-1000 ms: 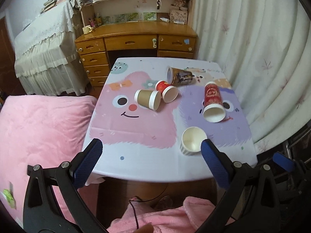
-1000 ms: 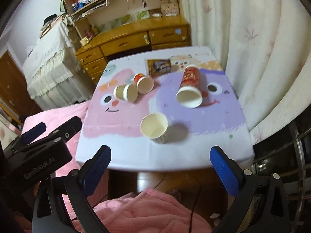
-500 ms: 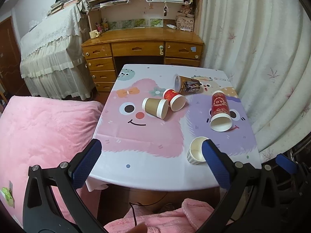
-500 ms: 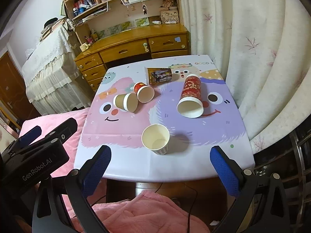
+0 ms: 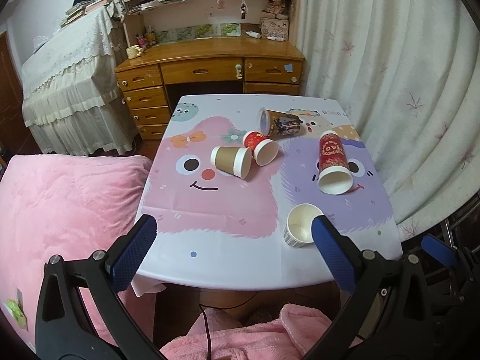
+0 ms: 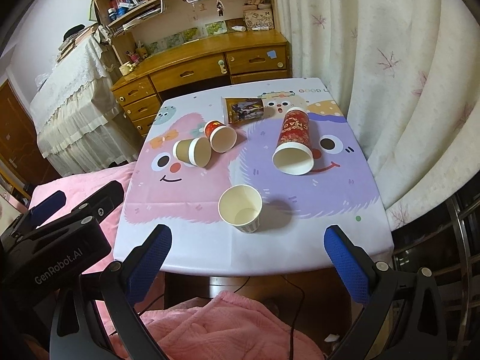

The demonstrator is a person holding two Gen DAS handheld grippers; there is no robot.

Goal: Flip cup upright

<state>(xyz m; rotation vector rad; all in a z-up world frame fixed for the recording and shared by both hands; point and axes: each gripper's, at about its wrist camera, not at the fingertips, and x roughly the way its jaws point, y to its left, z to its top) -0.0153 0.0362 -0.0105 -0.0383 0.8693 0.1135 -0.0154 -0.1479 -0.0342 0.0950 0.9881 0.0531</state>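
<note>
Both claws hang spread wide and empty, short of the near edge of the worktop [image 6: 210, 249], pointing forward and down at it. The left claw [image 5: 234, 234] is level beside the right claw [image 6: 247, 240]. One white cup [image 6: 240, 208] stands upright near the front edge; a tall red cup [image 6: 294, 142], brown cup [image 6: 192, 151], small red cup [image 6: 220, 136] and patterned cup [image 6: 244, 109] lie on their sides farther back.
</note>
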